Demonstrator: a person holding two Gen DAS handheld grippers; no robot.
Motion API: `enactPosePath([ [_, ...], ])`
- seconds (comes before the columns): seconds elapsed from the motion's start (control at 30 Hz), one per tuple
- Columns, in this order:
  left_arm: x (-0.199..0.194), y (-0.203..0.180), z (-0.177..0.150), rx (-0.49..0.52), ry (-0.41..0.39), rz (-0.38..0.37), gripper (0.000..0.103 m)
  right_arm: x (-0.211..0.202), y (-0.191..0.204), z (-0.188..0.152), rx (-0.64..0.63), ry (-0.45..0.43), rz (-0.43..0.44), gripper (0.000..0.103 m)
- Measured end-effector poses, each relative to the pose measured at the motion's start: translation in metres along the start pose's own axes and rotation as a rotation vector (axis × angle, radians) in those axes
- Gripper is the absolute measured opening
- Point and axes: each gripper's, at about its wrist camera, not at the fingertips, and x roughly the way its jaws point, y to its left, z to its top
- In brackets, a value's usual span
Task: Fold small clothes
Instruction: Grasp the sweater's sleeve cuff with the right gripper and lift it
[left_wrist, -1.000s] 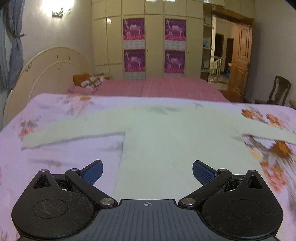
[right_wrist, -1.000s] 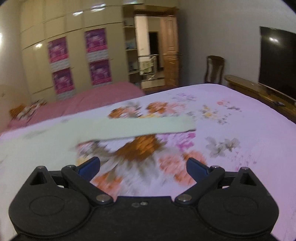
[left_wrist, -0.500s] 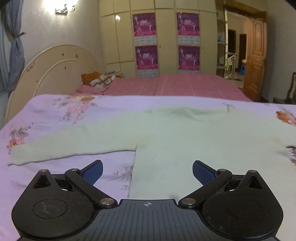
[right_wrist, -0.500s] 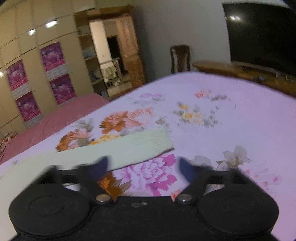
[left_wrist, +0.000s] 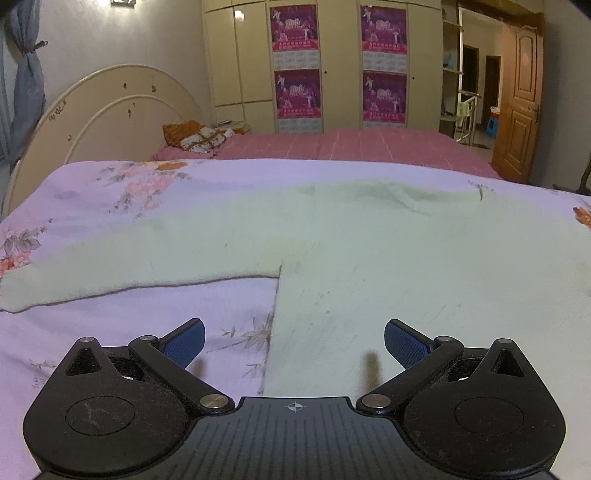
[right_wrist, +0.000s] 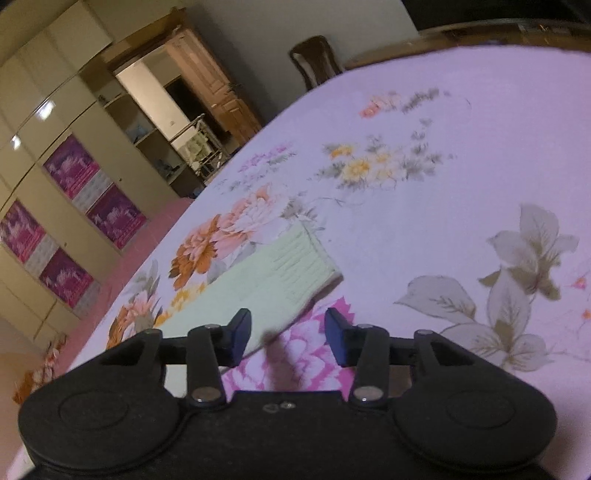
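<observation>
A pale green sweater lies flat on the lilac floral bedspread, its left sleeve stretched out to the left. My left gripper hovers low over the sweater's left side edge, below the armpit, open wide with nothing between its blue pads. In the right wrist view, tilted, the other sleeve ends in a ribbed cuff. My right gripper sits just short of that cuff, jaws narrowed but apart. Its left pad is over the sleeve's lower edge, and the pads are not pressing on the cloth.
Behind the bedspread lies a second bed with a pink cover, pillows and a cream headboard. A wardrobe with purple posters and a wooden door stand beyond. A chair stands past the bed's far edge.
My left gripper moved left and lower, so the armpit and left sleeve now fill the view. My right gripper rolled, dropped toward the cuff, and its jaws narrowed from wide open.
</observation>
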Motion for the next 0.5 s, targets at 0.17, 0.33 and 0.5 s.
enactPosePath([
  [0.17,0.001,0.004,-0.002,0.001,0.01,-0.002,0.103,0.008,-0.003,0.007,0.031,-0.003,-0.015,0.023],
  [0.33,-0.002,0.008,-0.002,-0.003,0.006,-0.013,0.103,0.003,0.005,0.018,-0.04,-0.024,-0.082,0.004],
  [0.5,-0.006,0.013,-0.003,0.005,0.007,-0.022,0.103,0.016,0.002,0.023,-0.067,0.002,-0.124,0.003],
])
